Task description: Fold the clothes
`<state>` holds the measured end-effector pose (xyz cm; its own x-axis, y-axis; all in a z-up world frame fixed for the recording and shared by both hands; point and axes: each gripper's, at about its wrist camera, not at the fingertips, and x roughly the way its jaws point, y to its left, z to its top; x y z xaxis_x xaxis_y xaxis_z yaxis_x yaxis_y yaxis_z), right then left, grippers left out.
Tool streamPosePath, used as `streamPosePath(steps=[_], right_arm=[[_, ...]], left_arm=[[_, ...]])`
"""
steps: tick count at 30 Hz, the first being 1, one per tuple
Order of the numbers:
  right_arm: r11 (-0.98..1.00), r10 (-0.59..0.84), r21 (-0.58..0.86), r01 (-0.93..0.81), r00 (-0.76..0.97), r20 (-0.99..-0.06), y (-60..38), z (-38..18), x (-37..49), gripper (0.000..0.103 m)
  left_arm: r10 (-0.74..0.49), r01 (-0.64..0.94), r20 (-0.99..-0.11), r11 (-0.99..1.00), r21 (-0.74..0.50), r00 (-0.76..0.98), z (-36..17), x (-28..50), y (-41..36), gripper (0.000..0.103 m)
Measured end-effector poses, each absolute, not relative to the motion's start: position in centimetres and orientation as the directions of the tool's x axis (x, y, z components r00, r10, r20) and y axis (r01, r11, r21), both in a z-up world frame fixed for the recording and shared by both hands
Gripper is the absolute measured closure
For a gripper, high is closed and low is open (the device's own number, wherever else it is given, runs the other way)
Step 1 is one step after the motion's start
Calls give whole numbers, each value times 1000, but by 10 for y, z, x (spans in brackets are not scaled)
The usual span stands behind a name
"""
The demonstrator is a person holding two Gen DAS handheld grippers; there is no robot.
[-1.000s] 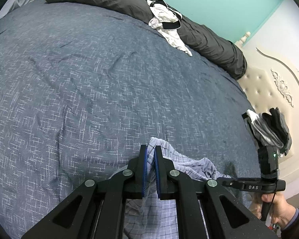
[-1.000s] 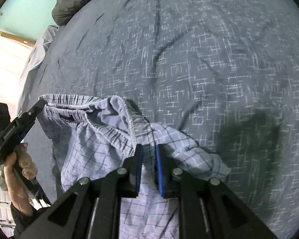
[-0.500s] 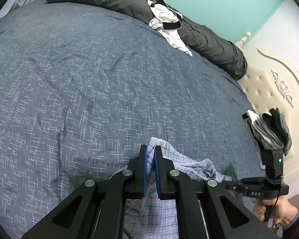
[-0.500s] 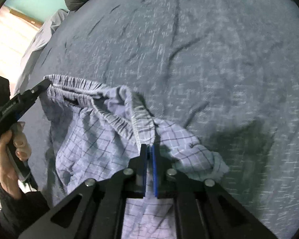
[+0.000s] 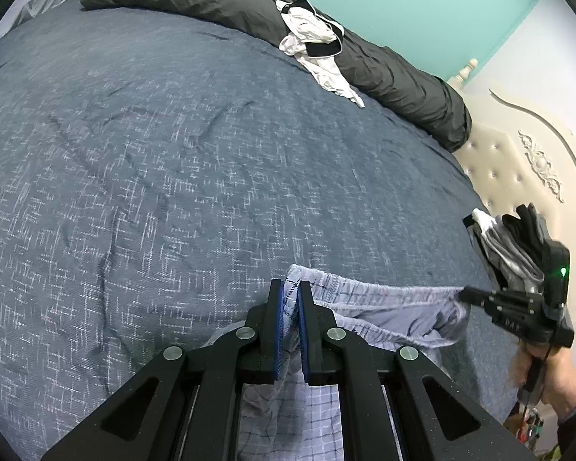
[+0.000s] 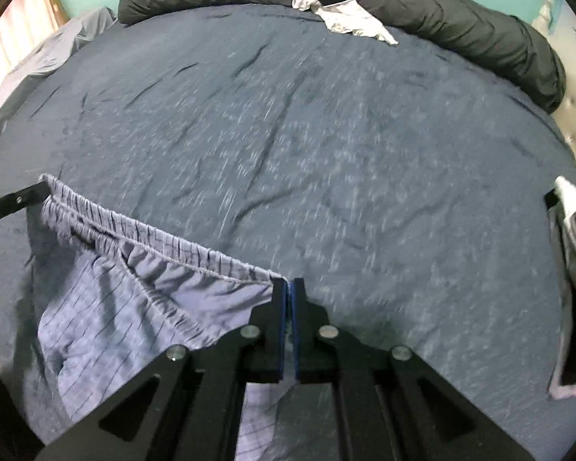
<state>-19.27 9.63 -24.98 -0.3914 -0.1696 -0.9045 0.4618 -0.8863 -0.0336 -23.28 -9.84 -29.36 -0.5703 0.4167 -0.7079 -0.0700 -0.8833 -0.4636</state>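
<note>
A bed [image 5: 172, 176] spread with a flecked dark-blue cover fills a room with a teal wall, a rolled dark duvet [image 5: 384, 73] lying along its far edge with a crumpled white garment [image 5: 315, 50] on top. Above the bed's near edge, the pale-blue checked shorts [image 6: 107, 319] hang by their elastic waistband, pulled into a line between the two claws (the fabric below droops loosely). The left claw [image 5: 290, 326] is clamped on one end of the waistband; the right claw [image 6: 289, 322] is closed on the other end. Folded grey clothes [image 5: 514, 246] sit near a cream headboard [image 5: 526, 161].
</note>
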Motion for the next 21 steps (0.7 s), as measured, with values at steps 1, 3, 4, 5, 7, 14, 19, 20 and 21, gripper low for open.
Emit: streamPosePath(steps=[1,3,4,5,7,14,19,20,21], right_arm=[[-888,-164,-42,458,-399,-902,96,-244,-199,101],[-890,-154,-52,453,-406,-901,93,-241,-219,101],[-892,-154,-48,450,-402,-903,92,-234,-226,101],[-895,-158,-38,445,-396,-904,92,-231,-236,101],[-900,-165,-21,435,-386,-908,89,-228,-254,101],[-882,-164,-20,470,-347,-923,86,-248,-288,101],[-908,-218,56,415,-355,-909,110,-238,-294,97],[-911,-233,73,407,-360,-903,120,-234,-291,95],[-913,-248,90,399,-365,-897,130,-231,-289,93]], left_arm=[[416,-72,-707,-884,-462,-572,-293,-234,-97,96],[413,-77,-706,-887,-456,-576,-293,-237,-96,96],[410,-77,-707,-888,-453,-576,-293,-239,-96,96],[408,-77,-709,-890,-450,-575,-293,-241,-95,96],[403,-80,-714,-894,-440,-573,-295,-245,-95,96],[398,-65,-736,-897,-437,-548,-310,-263,-95,96],[393,-45,-754,-898,-437,-526,-323,-269,-92,96],[391,-43,-755,-899,-436,-526,-324,-269,-92,96],[390,-41,-756,-900,-435,-526,-324,-269,-92,96]])
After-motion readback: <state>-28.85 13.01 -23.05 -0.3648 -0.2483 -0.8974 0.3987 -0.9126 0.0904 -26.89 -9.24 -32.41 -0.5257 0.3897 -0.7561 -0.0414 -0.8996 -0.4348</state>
